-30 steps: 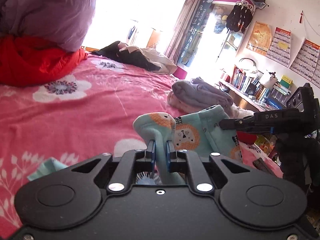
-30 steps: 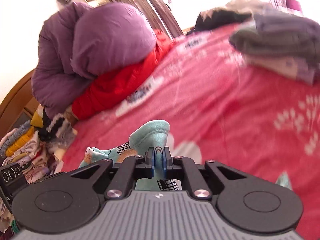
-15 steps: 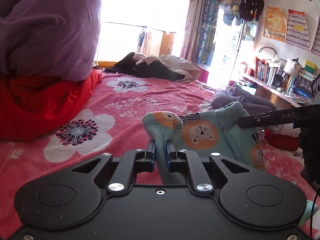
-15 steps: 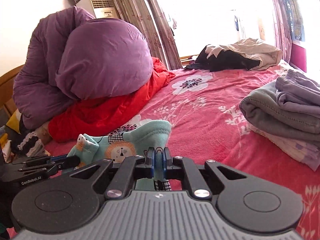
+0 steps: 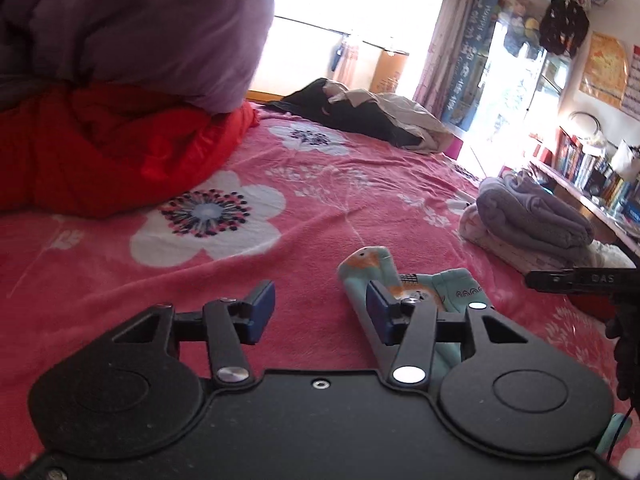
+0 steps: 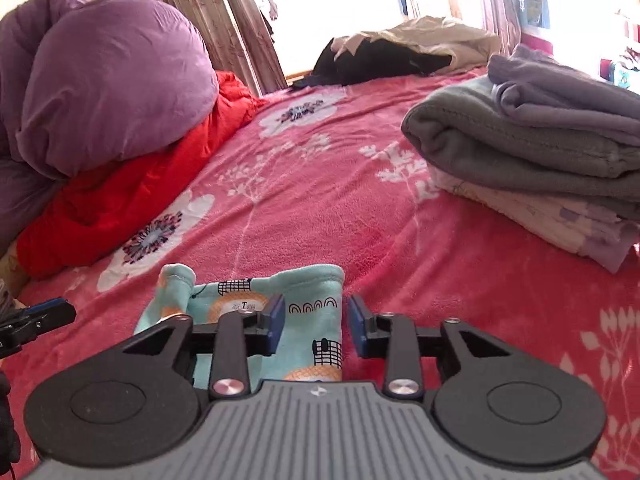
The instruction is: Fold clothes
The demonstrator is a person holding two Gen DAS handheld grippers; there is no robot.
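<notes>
A pink floral bedspread (image 6: 320,208) covers the bed. A purple duvet (image 6: 112,80) sits on red bedding (image 5: 120,148). Curtains (image 6: 240,20) frame a bright window; books (image 5: 592,168) line a shelf.

My right gripper (image 6: 316,326) had just been opening, its blue pads parted over the teal lion-print garment (image 6: 276,316) lying on the pink floral blanket (image 6: 320,200) (cloth sat between them, unpinched). A folded grey and lilac stack (image 6: 532,152) rested well apart, at right.
</notes>
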